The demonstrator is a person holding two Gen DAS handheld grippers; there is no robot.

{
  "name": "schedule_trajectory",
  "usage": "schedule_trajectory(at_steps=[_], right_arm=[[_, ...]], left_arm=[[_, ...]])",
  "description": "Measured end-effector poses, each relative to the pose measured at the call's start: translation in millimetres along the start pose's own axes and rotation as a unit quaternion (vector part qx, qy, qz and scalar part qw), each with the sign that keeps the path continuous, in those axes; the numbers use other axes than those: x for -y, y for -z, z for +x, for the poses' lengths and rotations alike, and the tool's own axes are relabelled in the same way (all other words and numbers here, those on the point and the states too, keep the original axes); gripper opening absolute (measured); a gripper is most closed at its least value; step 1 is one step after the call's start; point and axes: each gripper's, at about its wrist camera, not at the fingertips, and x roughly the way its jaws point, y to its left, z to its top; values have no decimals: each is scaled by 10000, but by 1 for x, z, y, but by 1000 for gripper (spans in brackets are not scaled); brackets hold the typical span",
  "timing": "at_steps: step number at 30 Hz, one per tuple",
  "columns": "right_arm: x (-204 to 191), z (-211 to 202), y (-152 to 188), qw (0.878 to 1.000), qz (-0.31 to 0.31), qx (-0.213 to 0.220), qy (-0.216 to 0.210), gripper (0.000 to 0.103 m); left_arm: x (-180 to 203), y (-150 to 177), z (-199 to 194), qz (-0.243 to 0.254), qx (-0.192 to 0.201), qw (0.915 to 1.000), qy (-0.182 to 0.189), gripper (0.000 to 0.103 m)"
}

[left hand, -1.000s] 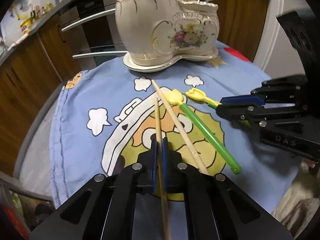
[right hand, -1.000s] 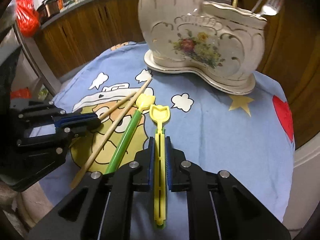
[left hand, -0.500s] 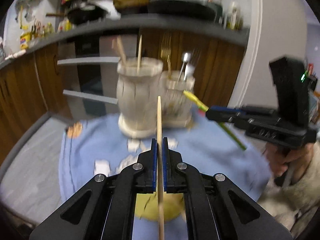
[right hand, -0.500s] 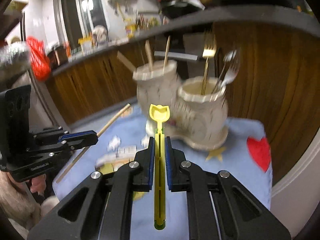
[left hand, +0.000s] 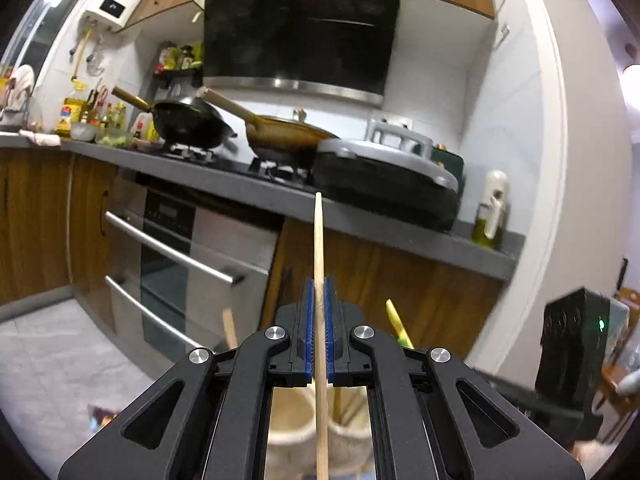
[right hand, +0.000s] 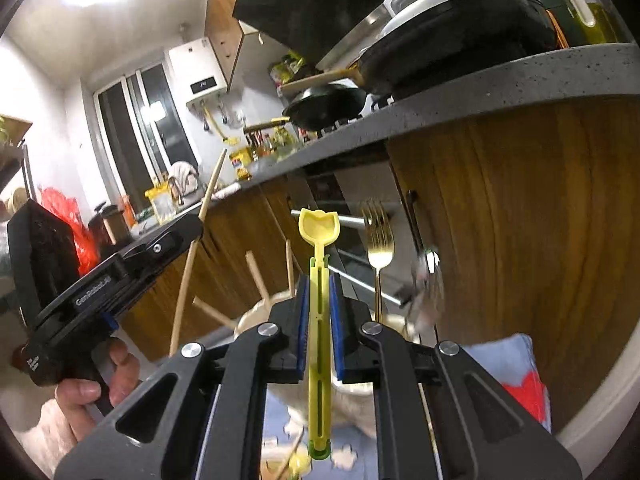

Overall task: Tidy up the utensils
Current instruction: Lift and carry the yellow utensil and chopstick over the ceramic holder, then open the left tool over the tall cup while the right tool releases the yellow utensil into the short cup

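Observation:
My left gripper (left hand: 319,292) is shut on a wooden chopstick (left hand: 319,240) that points up, above the cream ceramic utensil holder (left hand: 290,428) seen between its arms. My right gripper (right hand: 319,284) is shut on a yellow toy shovel (right hand: 319,228), held upright over the same holder (right hand: 252,316). The holder has chopsticks (right hand: 256,276) in its left cup and a gold fork (right hand: 377,240) in its right cup. The left gripper (right hand: 116,280) with its chopstick (right hand: 200,216) shows at the left of the right wrist view. The shovel's tip (left hand: 394,320) shows in the left wrist view.
A kitchen counter (left hand: 280,196) with pans and an oven (left hand: 180,264) stand behind. The blue cartoon cloth (right hand: 512,364) covers the table below. A green-and-yellow toy utensil (right hand: 298,462) lies on the cloth. The right gripper's body (left hand: 572,348) is at the right.
Both grippers lifted their utensils off the cloth and tilted up; the chopstick and shovel now stand upright over the holder, which has dropped to the bottom of both views.

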Motion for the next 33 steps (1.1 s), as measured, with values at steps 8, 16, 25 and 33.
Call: schedule_trajectory(at_steps=[8,16,25,33], right_arm=[[11,35,1,9998,119,157,-91,10],[10,46,18,9994,-224,231,104,10],[10,45,30,9987,-454,73,218,10],[17,37,35,9992,-287,55,273,10]], left_arm=[[3,6,34,439,288,9978,-403,6],[18,27,47,1322,654,9856,-823,6],[21,43,37,1740,440,9825,-499,6],[13,53,17,1756,24,9837,-379,6]])
